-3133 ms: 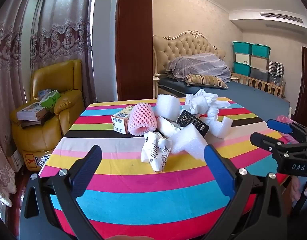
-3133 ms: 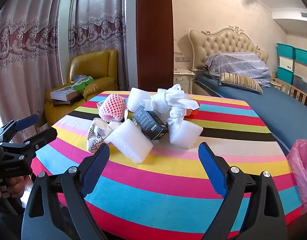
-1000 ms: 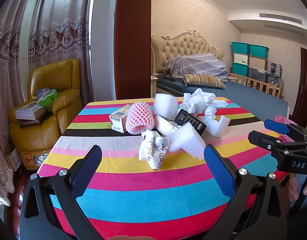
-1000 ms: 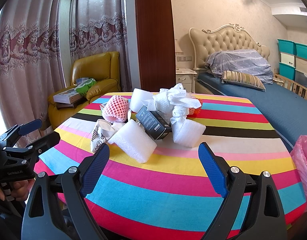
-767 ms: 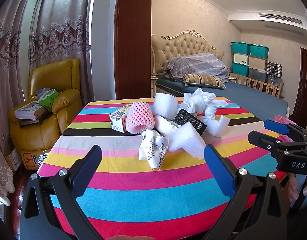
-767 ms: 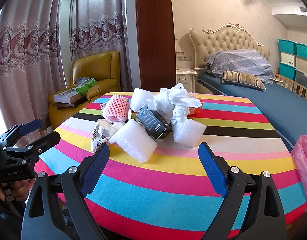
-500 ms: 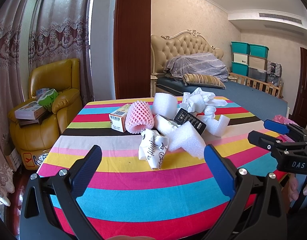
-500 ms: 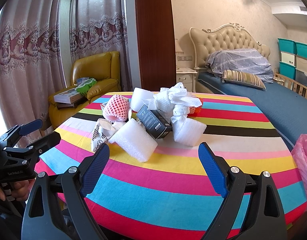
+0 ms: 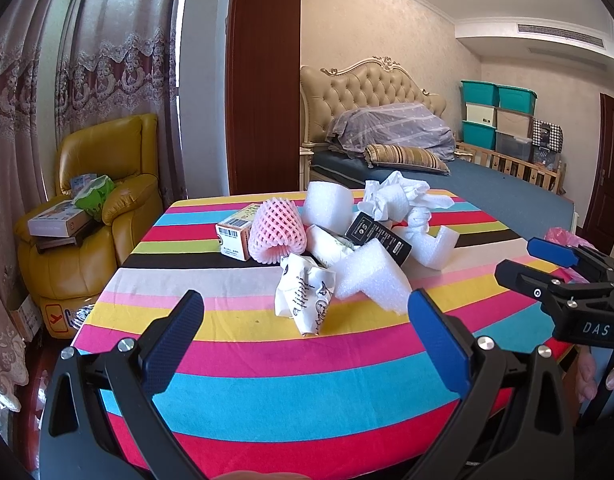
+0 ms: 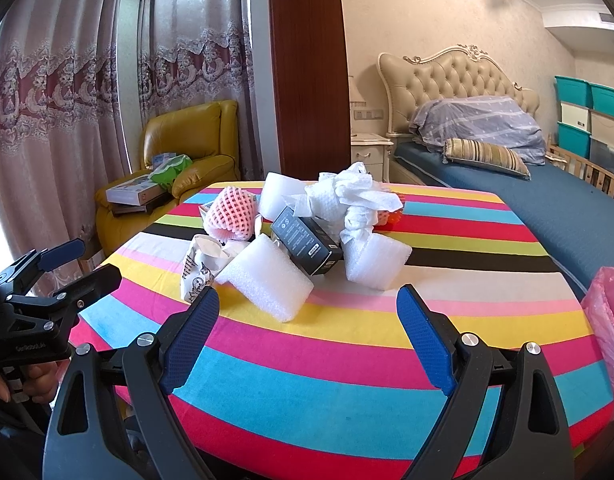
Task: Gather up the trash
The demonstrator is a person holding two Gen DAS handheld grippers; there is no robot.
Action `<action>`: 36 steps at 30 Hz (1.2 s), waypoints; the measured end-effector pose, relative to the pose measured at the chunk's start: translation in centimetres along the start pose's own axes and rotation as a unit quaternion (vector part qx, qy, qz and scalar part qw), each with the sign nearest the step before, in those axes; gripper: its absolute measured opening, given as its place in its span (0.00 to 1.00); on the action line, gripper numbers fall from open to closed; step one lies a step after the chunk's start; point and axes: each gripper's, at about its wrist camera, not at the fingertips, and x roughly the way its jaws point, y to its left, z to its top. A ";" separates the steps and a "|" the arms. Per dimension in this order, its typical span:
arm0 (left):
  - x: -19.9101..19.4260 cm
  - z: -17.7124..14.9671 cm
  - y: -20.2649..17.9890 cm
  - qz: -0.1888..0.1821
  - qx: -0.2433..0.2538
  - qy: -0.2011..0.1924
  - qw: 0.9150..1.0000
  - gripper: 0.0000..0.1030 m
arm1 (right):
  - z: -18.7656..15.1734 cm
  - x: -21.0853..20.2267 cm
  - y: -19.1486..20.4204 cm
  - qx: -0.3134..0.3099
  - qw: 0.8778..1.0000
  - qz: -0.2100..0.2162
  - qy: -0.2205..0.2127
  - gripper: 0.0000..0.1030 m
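A pile of trash lies on the striped tablecloth (image 9: 267, 376): a crumpled printed paper bag (image 9: 305, 300), white foam pieces (image 9: 371, 276), a pink foam fruit net (image 9: 277, 230), a black box (image 9: 379, 236), a small carton (image 9: 235, 236) and crumpled white tissue (image 9: 399, 198). The same pile shows in the right wrist view, with the foam block (image 10: 267, 278) and black box (image 10: 307, 240) nearest. My left gripper (image 9: 307, 308) is open and empty, short of the paper bag. My right gripper (image 10: 307, 300) is open and empty, just before the foam block.
A pink plastic bag (image 10: 609, 320) hangs at the table's right edge. A yellow armchair (image 9: 95, 208) with boxes stands to the left, a bed (image 9: 467, 184) behind the table, and storage bins (image 9: 495, 120) at the far right wall.
Both grippers have crept slightly closer to the pile; they stay open and nothing has been picked up.
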 end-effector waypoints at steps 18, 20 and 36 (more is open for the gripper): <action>1.3 -0.5 0.7 0.018 -0.004 0.029 0.999 0.96 | 0.0 1.8 -0.7 -0.003 1.000 -0.002 0.019 0.82; 2.0 -0.6 1.1 0.023 -0.002 0.036 0.999 0.96 | 0.1 2.9 -0.7 -0.011 1.000 -0.005 0.028 0.82; 7.1 -2.1 5.5 0.035 -0.015 0.105 0.994 0.96 | 2.0 13.1 3.0 -0.086 0.986 0.049 0.131 0.82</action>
